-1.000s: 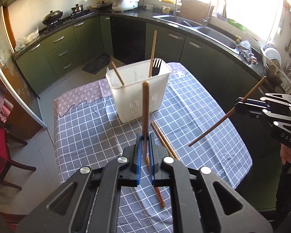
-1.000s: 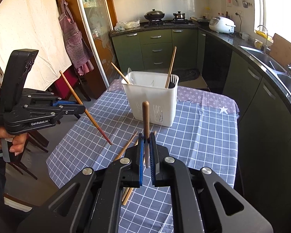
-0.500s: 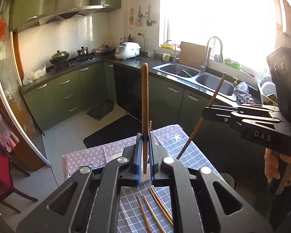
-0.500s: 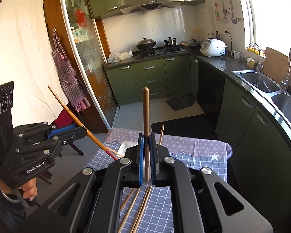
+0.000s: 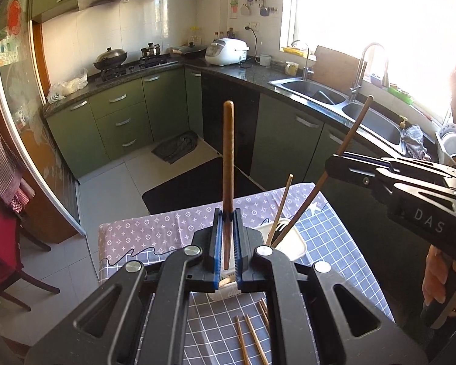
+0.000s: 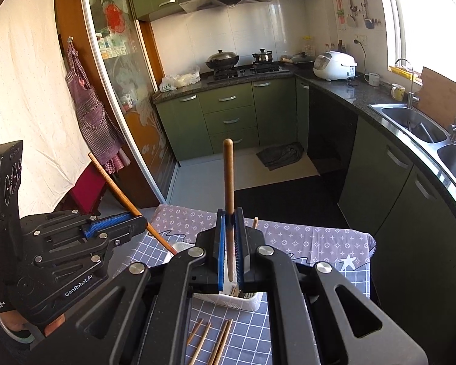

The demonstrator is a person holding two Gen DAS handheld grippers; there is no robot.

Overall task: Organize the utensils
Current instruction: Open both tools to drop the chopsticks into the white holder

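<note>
Showing black plastic gripper frames [image 5: 228, 273], blue finger pads [image 6: 219, 252], silver screws, white "DAS" and "GenRobot.AI" lettering.

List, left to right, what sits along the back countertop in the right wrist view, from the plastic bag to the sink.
Plastic bag → lidded wok → small pot → rice cooker → white mug → yellow mug → sink.

left wrist: above table [image 5: 173, 237], facing stove | right wrist: same | shared: white holder [image 6: 228, 299]
</note>
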